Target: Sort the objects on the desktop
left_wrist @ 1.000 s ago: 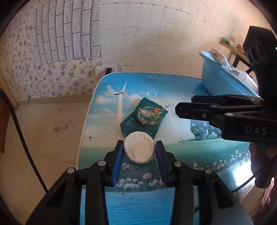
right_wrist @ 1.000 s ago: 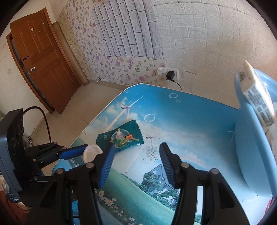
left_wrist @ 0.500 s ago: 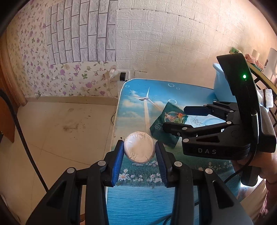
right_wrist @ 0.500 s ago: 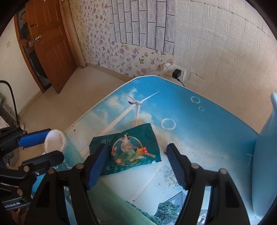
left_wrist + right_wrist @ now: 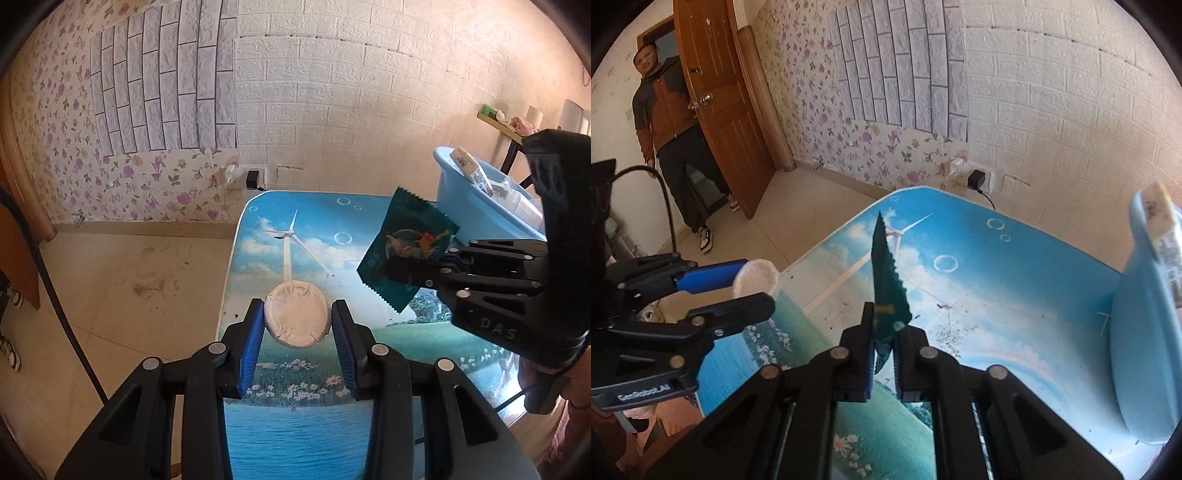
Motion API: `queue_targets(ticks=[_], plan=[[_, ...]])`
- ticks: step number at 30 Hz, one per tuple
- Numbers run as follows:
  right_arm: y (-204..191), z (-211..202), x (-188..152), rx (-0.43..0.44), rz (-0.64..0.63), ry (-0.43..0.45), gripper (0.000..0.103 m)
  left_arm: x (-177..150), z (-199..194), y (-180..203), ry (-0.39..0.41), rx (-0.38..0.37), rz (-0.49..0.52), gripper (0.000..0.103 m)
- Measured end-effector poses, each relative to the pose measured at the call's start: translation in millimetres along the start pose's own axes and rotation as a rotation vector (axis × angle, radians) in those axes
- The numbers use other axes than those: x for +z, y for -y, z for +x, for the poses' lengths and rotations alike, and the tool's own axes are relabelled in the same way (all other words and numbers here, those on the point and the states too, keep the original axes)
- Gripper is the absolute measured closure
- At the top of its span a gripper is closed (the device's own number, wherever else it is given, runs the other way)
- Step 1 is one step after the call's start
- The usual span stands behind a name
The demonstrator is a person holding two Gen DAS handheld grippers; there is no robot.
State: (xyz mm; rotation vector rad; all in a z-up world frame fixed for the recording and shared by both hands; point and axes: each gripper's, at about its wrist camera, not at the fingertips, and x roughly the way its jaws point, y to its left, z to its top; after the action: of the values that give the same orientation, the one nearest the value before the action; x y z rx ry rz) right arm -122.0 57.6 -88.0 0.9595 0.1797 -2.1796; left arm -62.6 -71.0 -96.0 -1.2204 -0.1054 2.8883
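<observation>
My left gripper (image 5: 297,317) is shut on a white round wrapped disc (image 5: 296,314) and holds it above the table's left edge; the disc also shows in the right wrist view (image 5: 756,277). My right gripper (image 5: 884,332) is shut on a dark green snack packet (image 5: 886,280), held edge-on above the table (image 5: 979,295). In the left wrist view the packet (image 5: 406,247) hangs in the air to the right, clamped by the right gripper (image 5: 417,266), in front of a light blue tub (image 5: 476,210).
The light blue tub (image 5: 1141,332) stands at the table's right side with a white labelled packet (image 5: 1160,229) and other items in it. A person (image 5: 672,122) stands by the wooden door (image 5: 720,92). A charger (image 5: 977,181) is plugged in at the wall.
My right gripper has shut on the green packet and lifted it off the table, turning it on edge. My left gripper still holds the white disc and has shifted slightly.
</observation>
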Motion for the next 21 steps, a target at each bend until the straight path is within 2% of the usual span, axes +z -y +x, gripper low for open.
queue_targets(ticks=[6, 10, 16, 21], plan=[[24, -85, 11, -0.034, 0.05, 0.154, 0.095, 24, -15, 39, 0.05, -0.032, 0.057, 0.067], [54, -134, 15, -0.133, 0.092, 0.235, 0.095, 45, -23, 72, 0.091, -0.084, 0.098, 0.067], [99, -175, 1, -0.234, 0.179, 0.269, 0.095, 71, -30, 129, 0.151, -0.149, 0.168, 0.067], [126, -187, -9, -0.262, 0.219, 0.269, 0.095, 85, -29, 173, 0.168, -0.184, 0.21, 0.067]])
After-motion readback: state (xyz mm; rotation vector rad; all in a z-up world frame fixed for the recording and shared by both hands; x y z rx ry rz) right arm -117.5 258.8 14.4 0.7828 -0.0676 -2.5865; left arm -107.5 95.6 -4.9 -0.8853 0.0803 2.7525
